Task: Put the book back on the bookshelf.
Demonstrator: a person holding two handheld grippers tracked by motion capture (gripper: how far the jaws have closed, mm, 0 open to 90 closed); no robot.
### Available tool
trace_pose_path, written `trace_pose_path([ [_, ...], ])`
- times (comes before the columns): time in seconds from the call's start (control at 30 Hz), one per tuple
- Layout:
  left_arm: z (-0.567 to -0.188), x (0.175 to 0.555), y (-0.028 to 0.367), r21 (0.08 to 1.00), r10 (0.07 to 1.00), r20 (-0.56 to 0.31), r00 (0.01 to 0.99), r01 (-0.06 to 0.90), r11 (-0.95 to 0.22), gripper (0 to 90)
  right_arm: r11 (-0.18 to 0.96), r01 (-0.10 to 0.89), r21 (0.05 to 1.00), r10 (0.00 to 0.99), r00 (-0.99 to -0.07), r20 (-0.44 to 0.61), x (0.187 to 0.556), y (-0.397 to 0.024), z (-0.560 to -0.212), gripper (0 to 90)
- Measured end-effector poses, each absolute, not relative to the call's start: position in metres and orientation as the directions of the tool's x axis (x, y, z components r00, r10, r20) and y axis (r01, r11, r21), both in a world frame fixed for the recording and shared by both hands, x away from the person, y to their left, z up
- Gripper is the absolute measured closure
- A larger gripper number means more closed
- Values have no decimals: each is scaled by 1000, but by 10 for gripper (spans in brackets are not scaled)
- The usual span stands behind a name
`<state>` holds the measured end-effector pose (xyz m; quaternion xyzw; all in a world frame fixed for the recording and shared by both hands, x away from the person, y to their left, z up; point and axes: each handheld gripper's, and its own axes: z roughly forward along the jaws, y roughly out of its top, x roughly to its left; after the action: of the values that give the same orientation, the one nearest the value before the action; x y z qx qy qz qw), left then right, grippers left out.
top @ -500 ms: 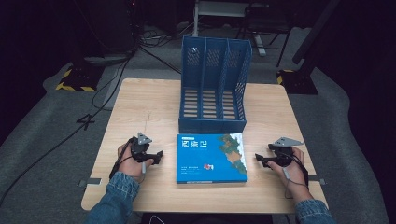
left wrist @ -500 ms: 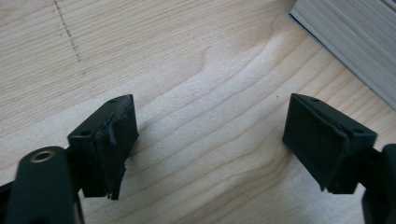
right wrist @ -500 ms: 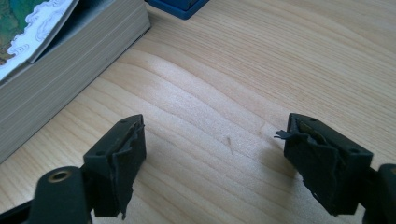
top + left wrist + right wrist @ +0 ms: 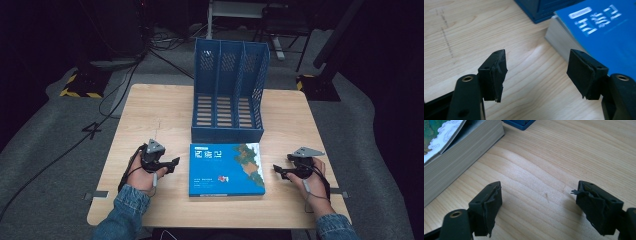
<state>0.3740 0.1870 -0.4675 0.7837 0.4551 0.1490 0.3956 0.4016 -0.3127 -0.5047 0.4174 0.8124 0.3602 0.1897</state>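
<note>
A thick book [image 4: 226, 169] with a blue cover lies flat near the table's front edge, just in front of a blue three-slot file rack [image 4: 228, 90]. My left gripper [image 4: 175, 161] rests on the table left of the book, jaws open and pointing at its spine side. In the left gripper view the gripper [image 4: 536, 75] holds nothing, and the book [image 4: 599, 32] lies ahead at upper right. My right gripper [image 4: 276, 170] sits right of the book, open, pointing toward it. In the right gripper view its gripper [image 4: 537, 202] is empty, with the book's page edge [image 4: 456, 157] at upper left.
The wooden table [image 4: 150, 115] has bare room left and right of the rack. The rack's base corner [image 4: 544, 10] lies beyond the left gripper. Dark floor with cables and a yellow-black striped foot [image 4: 77, 87] surrounds the table.
</note>
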Motion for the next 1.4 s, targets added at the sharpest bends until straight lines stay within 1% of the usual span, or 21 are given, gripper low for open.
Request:
trace_pose_path([
  [0.17,-464,370,175,763,804,-161,572,589,-266,330,388,546,743,819,-573,-7,401,-312,-505,211],
  [0.23,-466,370,168,757,786,-175,592,591,-277,348,392,548,739,818,-574,-8,399,-311,-504,217],
  [0.3,-469,370,162,757,778,-196,597,597,-268,371,414,555,722,806,-592,-8,398,-309,-501,256],
  [0.5,-473,370,147,760,771,-212,601,598,-257,363,460,539,705,752,-659,13,385,-295,-485,237],
  [0.53,-473,370,147,760,771,-212,601,598,-257,356,460,539,705,752,-659,13,385,-295,-485,237],
  [0.6,-475,371,143,747,763,-251,595,620,-238,357,475,535,699,717,-696,45,379,-289,-480,235],
  [0.67,-476,371,140,737,761,-262,594,632,-239,356,504,516,692,664,-744,71,371,-281,-473,205],
  [0.7,-477,372,139,734,763,-254,595,632,-249,356,504,516,692,664,-744,71,371,-281,-473,205],
  [0.8,-481,374,136,708,778,-235,582,651,-273,357,543,496,677,622,-779,72,365,-271,-469,201],
  [0.87,-483,375,135,708,780,-249,574,657,-258,333,553,485,678,608,-791,70,363,-265,-468,190],
  [1.0,-486,377,135,707,779,-279,561,669,-228,318,571,454,684,565,-822,74,357,-252,-466,164],
  [1.1,-490,377,132,707,764,-309,566,674,-214,317,578,458,675,558,-826,82,355,-245,-469,164],
  [1.13,-490,377,131,707,762,-313,567,674,-211,317,584,466,664,568,-820,76,354,-241,-473,143],
  [1.2,-491,376,130,708,763,-312,566,674,-211,306,592,468,656,554,-828,91,353,-238,-475,151],
  [1.4,-491,375,129,714,765,-301,569,666,-214,307,627,462,627,548,-834,67,351,-229,-484,72],
])
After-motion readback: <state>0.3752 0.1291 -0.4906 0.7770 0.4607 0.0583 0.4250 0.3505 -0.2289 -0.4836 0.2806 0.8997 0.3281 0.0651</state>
